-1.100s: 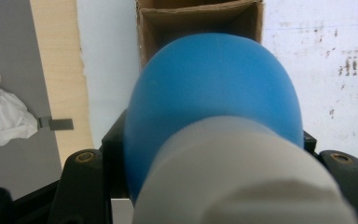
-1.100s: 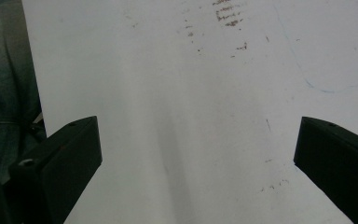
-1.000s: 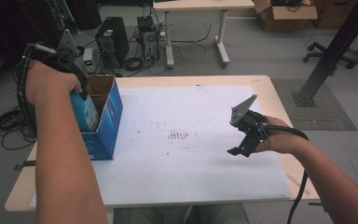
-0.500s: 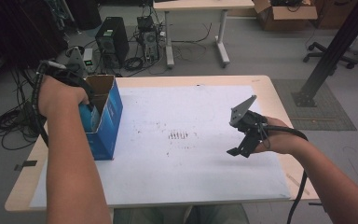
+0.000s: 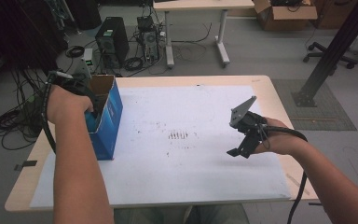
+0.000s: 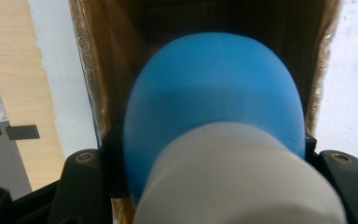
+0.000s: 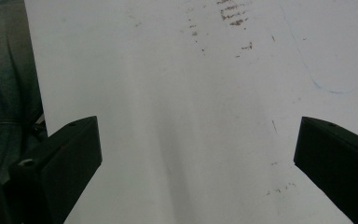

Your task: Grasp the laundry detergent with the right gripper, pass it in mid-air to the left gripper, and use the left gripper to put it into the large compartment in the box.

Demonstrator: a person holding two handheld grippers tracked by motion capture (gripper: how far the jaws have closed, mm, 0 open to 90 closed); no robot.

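An open blue cardboard box (image 5: 106, 125) stands at the left of the white sheet (image 5: 191, 158). My left gripper (image 5: 89, 108) reaches down into the box's open top. In the left gripper view my left gripper (image 6: 214, 156) is shut on a blue rounded bottle (image 6: 214, 93) with a white cap (image 6: 242, 182), and the box's brown inner walls (image 6: 98, 84) rise around the bottle. My right gripper (image 5: 242, 137) hovers over the right part of the sheet. Its jaws stand wide open in the right gripper view (image 7: 198, 144), with nothing between them.
The wooden table (image 5: 270, 88) carries the white sheet, which has small dark marks (image 5: 178, 136) in the middle. Beyond the far edge stand computer towers (image 5: 113, 39), cables and another table (image 5: 196, 9). A black post (image 5: 331, 51) rises at the right.
My left hand has come down with the blue bottle, from above the box's rim into its open top. The right gripper has stayed where it was.
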